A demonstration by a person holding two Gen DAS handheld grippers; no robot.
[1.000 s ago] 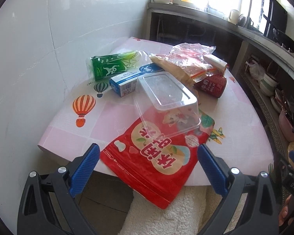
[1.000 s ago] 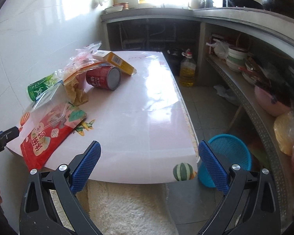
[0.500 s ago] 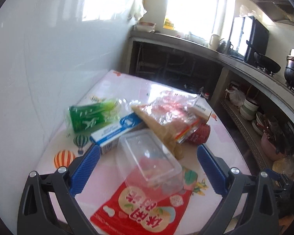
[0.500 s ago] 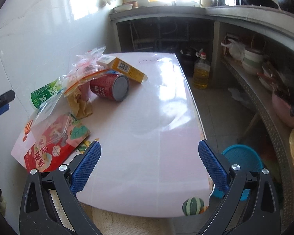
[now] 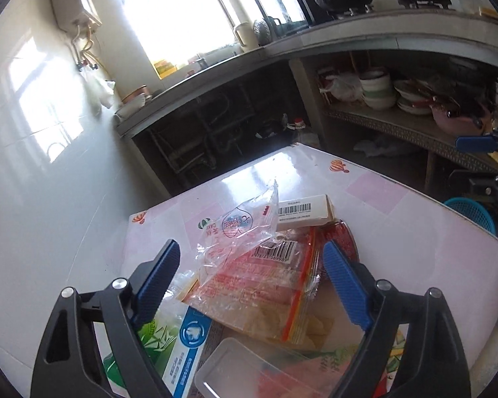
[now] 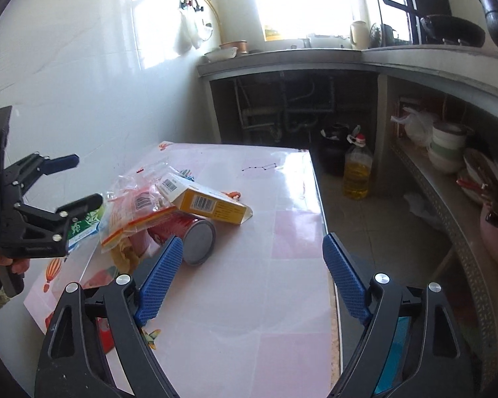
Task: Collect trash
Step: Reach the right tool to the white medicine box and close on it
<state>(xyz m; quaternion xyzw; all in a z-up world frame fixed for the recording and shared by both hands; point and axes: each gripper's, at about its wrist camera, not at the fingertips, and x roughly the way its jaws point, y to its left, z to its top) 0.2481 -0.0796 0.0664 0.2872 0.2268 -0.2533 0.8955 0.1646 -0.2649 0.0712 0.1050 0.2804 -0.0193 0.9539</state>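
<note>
A pile of trash lies on the pink table [image 6: 265, 265]. In the left wrist view my left gripper [image 5: 252, 275] is open just above a clear plastic wrapper [image 5: 249, 265], with a white barcode box [image 5: 303, 214], a red can [image 5: 343, 242], a blue-white carton [image 5: 186, 351] and a clear plastic tub [image 5: 245, 371] around it. In the right wrist view my right gripper [image 6: 252, 275] is open and empty over the table, near the red can [image 6: 186, 232] and a yellow box [image 6: 209, 202]. The left gripper [image 6: 66, 182] shows there at the left, over the pile.
A white tiled wall [image 6: 66, 66] borders the table's left side. A concrete counter [image 6: 315, 59] with shelves of bowls [image 6: 448, 142] runs behind and right. An oil bottle [image 6: 357, 172] stands on the floor. A blue basket [image 5: 471, 212] sits beside the table.
My left gripper has moved forward over the pile and now hovers close above the clear wrapper. My right gripper has moved forward and closer to the can. Both stay open.
</note>
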